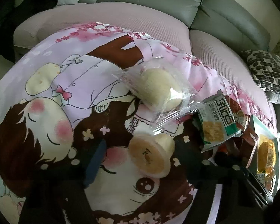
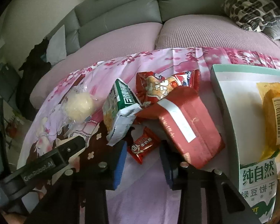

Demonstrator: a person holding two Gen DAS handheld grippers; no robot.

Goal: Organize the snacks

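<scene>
A small crinkled red candy wrapper [image 2: 142,145] is seen between the blue pads [image 2: 120,160] of the right gripper [image 2: 143,163]; the jaws stand partly apart, and contact cannot be told. Just beyond lie a glossy green cracker packet [image 2: 119,110] and a stiff red box [image 2: 188,128]; to the right rises a pale tray [image 2: 227,112] wall. The left gripper [image 1: 145,160] straddles a round, clear-wrapped pale cake [image 1: 149,154]; whether it is gripped cannot be told. Open printed cloth [image 1: 46,112] lies to its left.
</scene>
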